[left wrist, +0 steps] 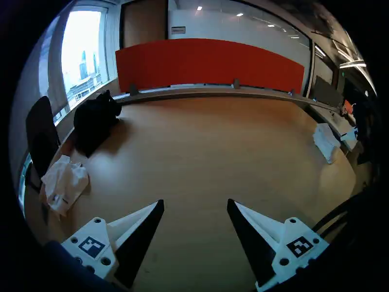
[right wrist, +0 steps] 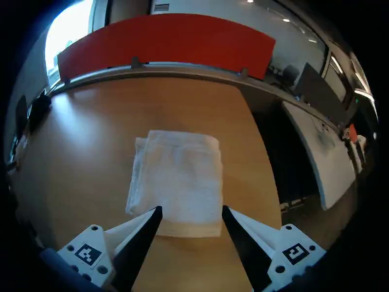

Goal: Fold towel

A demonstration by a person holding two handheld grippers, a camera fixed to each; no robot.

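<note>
Right, in the left gripper view my left gripper point(left wrist: 194, 201) hangs over bare wood, its fingers spread wide with nothing between them. The light-brown wooden tabletop point(left wrist: 204, 146) stretches ahead to a long red partition panel point(left wrist: 209, 63). Far off to the right lies a small white folded bundle point(left wrist: 326, 142), which I take to be the towel seen from the side, well apart from this gripper. On the left sit a crumpled white bag point(left wrist: 63, 182) and a black soft bag point(left wrist: 95, 119).

In the right gripper view the white terry-cloth towel point(right wrist: 177, 175) lies flat on the tabletop as a neat rectangle, with stacked layers showing along its left edge. My right gripper point(right wrist: 192, 208) hovers at its near edge, fingers wide, gripping nothing; whether the tips touch the cloth I cannot tell.

I judge the folding largely done: the towel is already doubled over and squared. What may be left is one more fold, or simply letting it be.
</note>
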